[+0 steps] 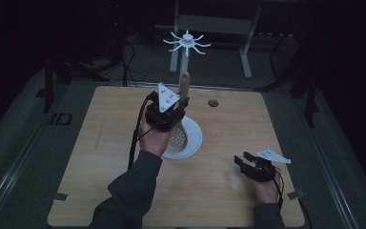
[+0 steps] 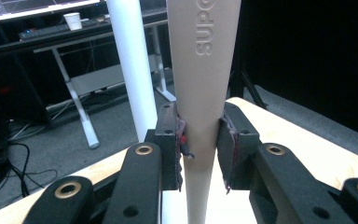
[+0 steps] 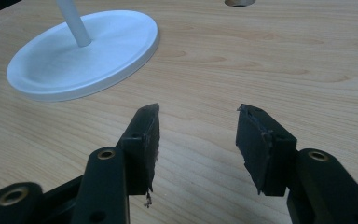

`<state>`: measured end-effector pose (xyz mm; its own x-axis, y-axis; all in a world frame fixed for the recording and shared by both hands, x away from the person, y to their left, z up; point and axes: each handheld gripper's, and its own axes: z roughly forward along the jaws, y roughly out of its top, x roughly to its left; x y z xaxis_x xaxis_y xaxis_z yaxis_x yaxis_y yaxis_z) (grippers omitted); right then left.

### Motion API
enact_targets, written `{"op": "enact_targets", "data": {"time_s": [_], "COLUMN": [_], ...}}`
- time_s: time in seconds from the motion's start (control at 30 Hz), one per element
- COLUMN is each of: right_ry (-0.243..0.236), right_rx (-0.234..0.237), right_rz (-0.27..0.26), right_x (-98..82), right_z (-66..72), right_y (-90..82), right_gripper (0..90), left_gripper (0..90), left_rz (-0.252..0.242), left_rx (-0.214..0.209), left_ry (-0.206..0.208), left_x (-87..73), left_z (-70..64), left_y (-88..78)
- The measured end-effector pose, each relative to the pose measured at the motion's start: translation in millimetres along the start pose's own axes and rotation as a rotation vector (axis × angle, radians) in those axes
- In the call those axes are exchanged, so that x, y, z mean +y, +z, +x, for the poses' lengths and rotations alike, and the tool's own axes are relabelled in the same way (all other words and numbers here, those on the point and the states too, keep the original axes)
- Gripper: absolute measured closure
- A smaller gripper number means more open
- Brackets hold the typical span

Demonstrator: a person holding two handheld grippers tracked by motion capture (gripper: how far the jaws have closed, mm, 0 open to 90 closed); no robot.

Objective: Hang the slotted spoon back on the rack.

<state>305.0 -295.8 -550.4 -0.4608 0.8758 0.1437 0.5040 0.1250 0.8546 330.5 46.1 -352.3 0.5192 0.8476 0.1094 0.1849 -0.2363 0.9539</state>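
Beige spoon handle stands clamped between left tongs.

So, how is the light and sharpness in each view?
High view: dim, dark surroundings, the pale wooden table evenly lit. Left gripper view: the beige plastic handle sharp, the background soft. Right gripper view: bright, the round white stand base slightly blurred.

A light wooden table carries a white round stand base near its middle.
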Motion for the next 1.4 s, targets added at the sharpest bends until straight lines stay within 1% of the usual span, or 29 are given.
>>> {"op": "enact_targets", "data": {"time_s": [0.2,0.4,0.47,0.5,0.63,0.77,0.87,1.0,1.03,1.2,1.4], "right_ry": [0.006,0.001,0.002,0.003,0.001,0.002,0.005,0.003,0.003,0.003,0.005], "right_rx": [-0.001,0.000,0.000,0.000,0.000,0.000,0.000,0.001,0.001,0.002,0.003], "right_rz": [0.003,0.005,0.003,0.004,0.005,0.005,0.003,0.003,0.003,0.004,0.003], "right_x": [-0.1,-0.1,-0.1,-0.1,-0.2,-0.2,-0.2,-0.4,-0.4,-0.4,-0.4], "right_z": [-0.2,0.4,0.3,0.3,0.4,0.0,-0.1,-0.4,-0.4,-0.2,-0.3], "right_y": [-0.1,0.9,0.9,0.9,1.4,1.2,1.0,1.5,1.5,1.6,1.4], "right_gripper": [49.1,49.1,49.1,49.1,49.1,49.1,49.1,49.1,49.1,49.0,48.9], "left_gripper": [72.0,72.0,72.0,72.0,72.0,71.9,71.9,71.9,71.9,71.9,71.9], "left_rz": [-0.006,-0.015,-0.020,-0.016,-0.020,-0.031,-0.029,-0.036,-0.036,-0.025,-0.015], "left_rx": [0.020,0.035,0.045,0.053,0.068,0.076,0.083,0.100,0.100,0.116,0.134], "left_ry": [-0.009,-0.024,-0.032,-0.029,-0.040,-0.037,-0.034,-0.030,-0.030,-0.018,-0.028], "left_x": [4.3,7.7,9.0,10.8,14.2,18.5,21.8,30.8,30.8,38.4,40.9], "left_z": [-1.2,0.4,0.0,0.2,0.1,-1.0,-0.8,-0.2,-0.2,-1.4,-1.5], "left_y": [0.5,-0.3,-0.5,-0.9,-0.6,-0.6,-0.7,-2.6,-2.6,-1.6,1.4]}}
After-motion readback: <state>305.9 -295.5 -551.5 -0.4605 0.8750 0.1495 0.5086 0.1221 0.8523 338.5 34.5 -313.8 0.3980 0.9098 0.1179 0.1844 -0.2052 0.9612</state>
